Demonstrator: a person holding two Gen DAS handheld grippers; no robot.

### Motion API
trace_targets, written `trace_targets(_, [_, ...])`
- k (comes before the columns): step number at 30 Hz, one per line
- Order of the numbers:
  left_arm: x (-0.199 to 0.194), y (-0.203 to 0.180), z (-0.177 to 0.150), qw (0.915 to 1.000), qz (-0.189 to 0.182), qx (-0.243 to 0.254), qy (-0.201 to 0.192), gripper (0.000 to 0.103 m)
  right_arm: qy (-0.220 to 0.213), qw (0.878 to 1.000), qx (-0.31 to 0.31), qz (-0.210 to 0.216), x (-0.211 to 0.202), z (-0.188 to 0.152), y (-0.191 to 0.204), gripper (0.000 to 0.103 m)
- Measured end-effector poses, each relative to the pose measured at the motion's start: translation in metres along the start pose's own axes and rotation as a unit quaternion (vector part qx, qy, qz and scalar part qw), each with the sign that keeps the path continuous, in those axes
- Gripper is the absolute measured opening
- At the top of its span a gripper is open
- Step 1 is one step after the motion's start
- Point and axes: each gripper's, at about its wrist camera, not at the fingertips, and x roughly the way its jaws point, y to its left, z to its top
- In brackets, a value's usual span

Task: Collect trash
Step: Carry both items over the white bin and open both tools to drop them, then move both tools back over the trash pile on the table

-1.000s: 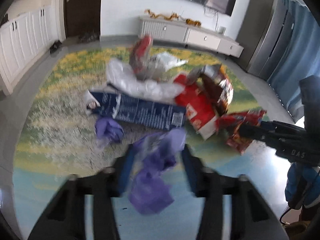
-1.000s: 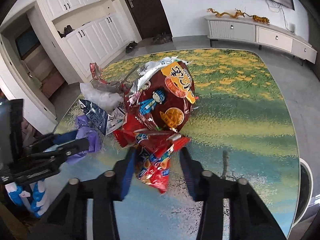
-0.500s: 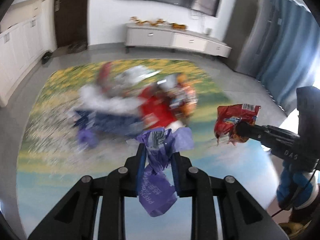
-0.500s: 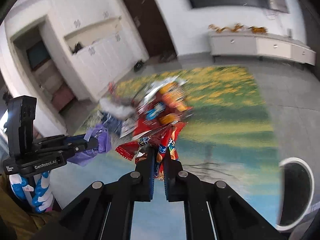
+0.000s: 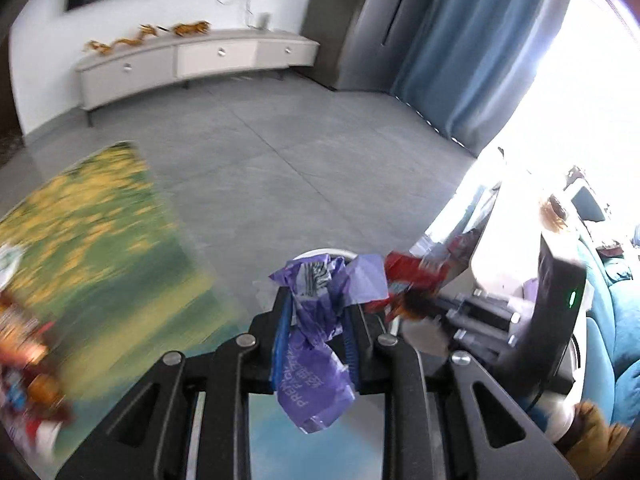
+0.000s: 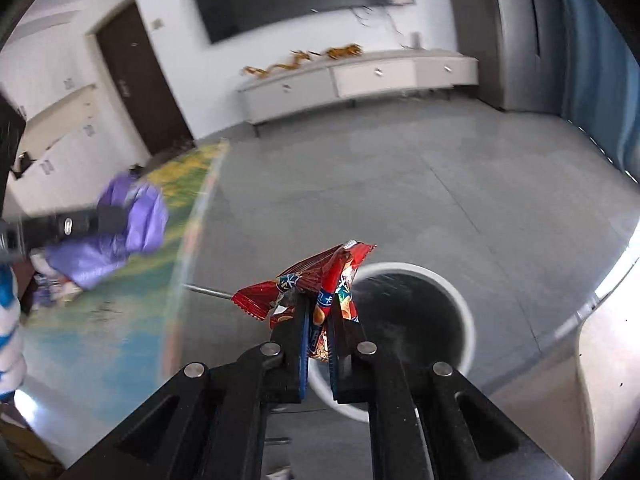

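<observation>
My left gripper (image 5: 316, 312) is shut on a crumpled purple plastic wrapper (image 5: 316, 344), held in the air past the table's edge. My right gripper (image 6: 320, 316) is shut on a red snack wrapper (image 6: 320, 280) and holds it just left of and above a round white-rimmed bin (image 6: 416, 320) on the floor. In the left wrist view the red wrapper (image 5: 408, 276) and the right gripper (image 5: 416, 304) are just to the right, and the bin's rim (image 5: 320, 253) peeks out behind the purple wrapper. In the right wrist view the purple wrapper (image 6: 120, 232) hangs at left.
The table with the green and yellow picture top (image 5: 92, 232) lies to the left, with more snack wrappers (image 5: 28, 380) on it at the far left. Grey tiled floor (image 6: 400, 184) spreads ahead. A white TV cabinet (image 6: 360, 76) stands along the far wall. Blue curtains (image 5: 472, 52) hang at right.
Both grippers have swung right, off the table and toward the bin, each still holding its wrapper. The trash pile has slid out to the far left of view.
</observation>
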Motion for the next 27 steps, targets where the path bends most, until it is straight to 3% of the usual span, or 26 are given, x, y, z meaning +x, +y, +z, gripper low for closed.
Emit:
trace_targets(4, [0.055, -0.011, 0.024, 0.9993, -0.019, -0.017, 0.029, 0.032, 0.015, 1.000, 0.019, -0.017, 0.027, 0.000, -0.030, 0.011])
trace_targets(5, [0.067, -0.012, 0.028, 0.9987, -0.021, -0.025, 0.038, 0.044, 0.019, 0.999, 0.021, -0.024, 0.032, -0.002, -0.036, 0.016])
trace_targets(7, [0.080, -0.012, 0.030, 0.9978, -0.031, -0.037, 0.046, 0.056, 0.028, 0.998, 0.026, -0.041, 0.045, -0.003, -0.046, 0.026])
trace_targets(9, [0.088, -0.008, 0.030, 0.9967, -0.041, -0.045, 0.054, 0.056, 0.032, 0.998, 0.031, -0.052, 0.045, -0.013, -0.051, 0.038])
trace_targets(11, [0.088, -0.005, 0.028, 0.9966, -0.041, -0.046, 0.054, 0.056, 0.039, 0.996, 0.039, -0.065, 0.049, -0.017, -0.057, 0.039])
trace_targets(14, [0.077, -0.001, 0.024, 0.9979, -0.031, -0.034, 0.045, 0.056, 0.037, 0.996, 0.045, -0.065, 0.039, -0.020, -0.054, 0.039])
trace_targets(19, [0.026, -0.001, 0.011, 1.0000, 0.005, -0.007, 0.002, 0.056, 0.019, 0.998, 0.040, -0.045, 0.016, -0.009, -0.028, 0.039])
trace_targets(23, [-0.025, 0.005, 0.000, 0.9985, 0.042, 0.011, -0.034, 0.056, -0.019, 1.000, 0.017, -0.014, -0.014, 0.014, 0.008, 0.039])
trace_targets(27, [-0.083, 0.035, -0.018, 0.9953, 0.064, -0.001, -0.072, 0.056, -0.056, 0.998, -0.023, 0.016, -0.050, 0.033, 0.059, 0.039])
